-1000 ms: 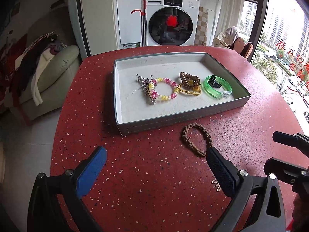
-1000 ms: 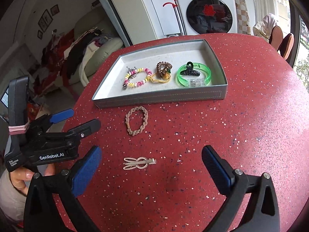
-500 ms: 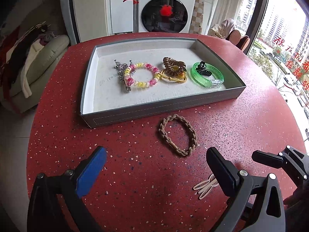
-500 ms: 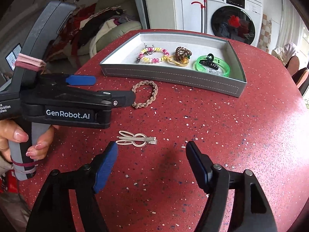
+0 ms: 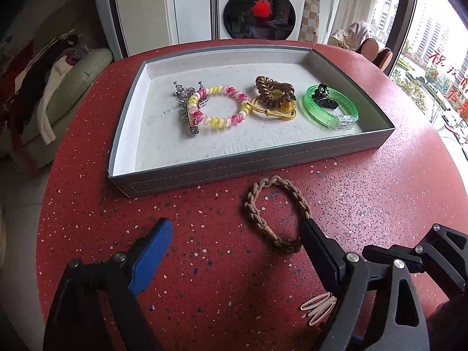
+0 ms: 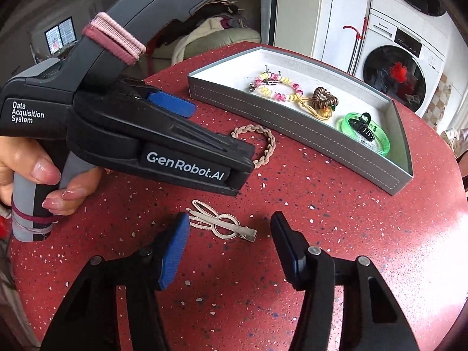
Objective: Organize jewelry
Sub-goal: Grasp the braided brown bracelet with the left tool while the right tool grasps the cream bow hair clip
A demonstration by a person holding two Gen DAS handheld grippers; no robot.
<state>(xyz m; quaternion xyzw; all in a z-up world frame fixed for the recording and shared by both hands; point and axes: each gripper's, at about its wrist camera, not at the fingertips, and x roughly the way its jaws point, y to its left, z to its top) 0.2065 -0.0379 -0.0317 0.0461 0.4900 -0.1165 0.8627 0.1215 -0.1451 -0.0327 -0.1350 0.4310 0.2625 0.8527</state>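
Here, pick-up step: right gripper [image 6: 228, 242] jaws closing, nothing gripped, round flat cream-and-silver hair clip [image 6: 222, 224] on red speckled table betw. grey tray's [image 6: 295, 130] near edge & table edge; left gripper [image 5: 234, 251] wide, empty. Next: lower, pinch clip.

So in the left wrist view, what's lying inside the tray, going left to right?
Silver clip → pink-and-yellow coil band → brown coil tie → green bangle, all in the tray. The yellow cord and black claw clip overlap their neighbours, so I left them out.
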